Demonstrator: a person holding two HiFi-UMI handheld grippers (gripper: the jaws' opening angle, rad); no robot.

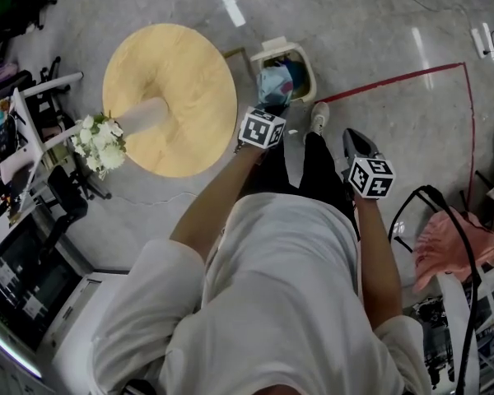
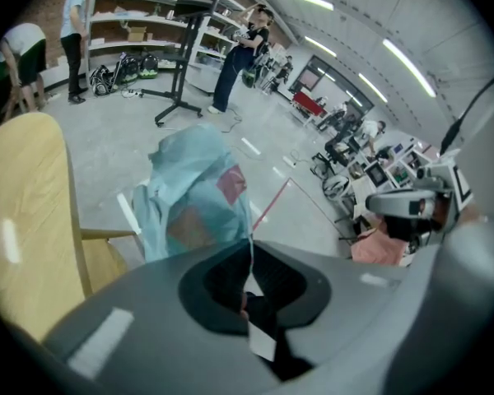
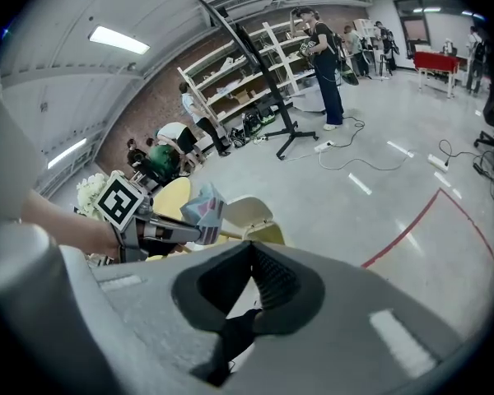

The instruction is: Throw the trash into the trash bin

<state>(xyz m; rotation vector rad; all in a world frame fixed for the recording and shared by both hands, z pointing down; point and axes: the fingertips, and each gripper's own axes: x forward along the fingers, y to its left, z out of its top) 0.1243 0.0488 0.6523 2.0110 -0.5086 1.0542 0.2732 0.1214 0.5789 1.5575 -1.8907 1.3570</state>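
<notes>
R gripper (image 3: pixel 251 253), well back from the trash bin (image 1: pixel 276 48): jaws fully together, nothing in them. L gripper (image 2: pixel 249 249), just short of the bin: jaws pinched on the trash (image 2: pixel 189 192), a thin blue-green plastic wrapper w/ pink patch, over the bin's mouth. Prob. v. light, limp, crinkly, slick. An edge pinch suffices; may cling on release.

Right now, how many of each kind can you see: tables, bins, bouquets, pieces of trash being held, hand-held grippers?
Round wooden table: 1
Trash bin: 1
Flower bouquet: 1
Teal trash wrapper, clamped in the left hand-held gripper: 1
Hand-held grippers, counting the right hand-held gripper, shut and empty: 2
Total: 6
</notes>
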